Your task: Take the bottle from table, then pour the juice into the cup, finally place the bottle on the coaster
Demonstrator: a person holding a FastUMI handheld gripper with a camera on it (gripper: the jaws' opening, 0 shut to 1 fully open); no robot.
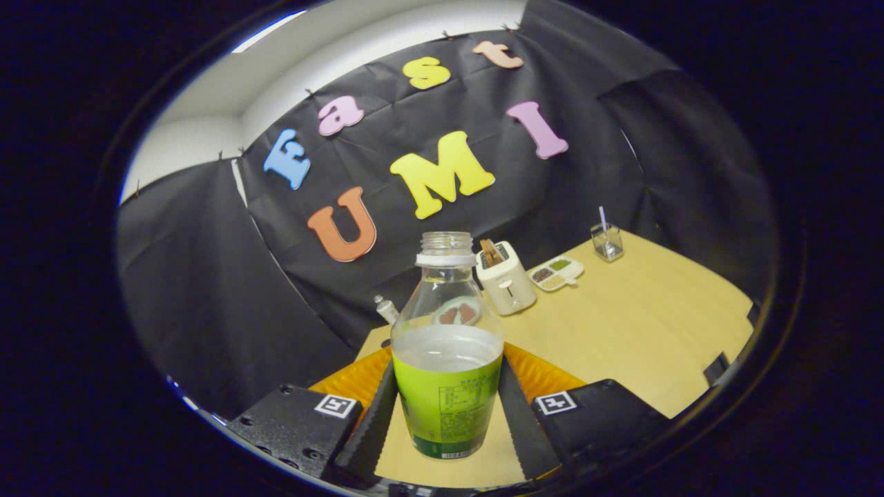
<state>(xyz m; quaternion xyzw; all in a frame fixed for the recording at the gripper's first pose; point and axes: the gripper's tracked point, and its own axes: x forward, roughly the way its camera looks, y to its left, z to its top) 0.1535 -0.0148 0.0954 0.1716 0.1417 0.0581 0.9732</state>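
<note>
In the gripper view, the gripper (447,421) clamps an uncapped bottle (447,345) with a green label between both fingers, upright relative to them, clear liquid partly filling it. An orange mat (545,376) lies just behind it on the wooden table (635,331). Beyond stand a toaster (506,279), a divided snack tray (556,272) and a glass with a straw (607,241).
</note>
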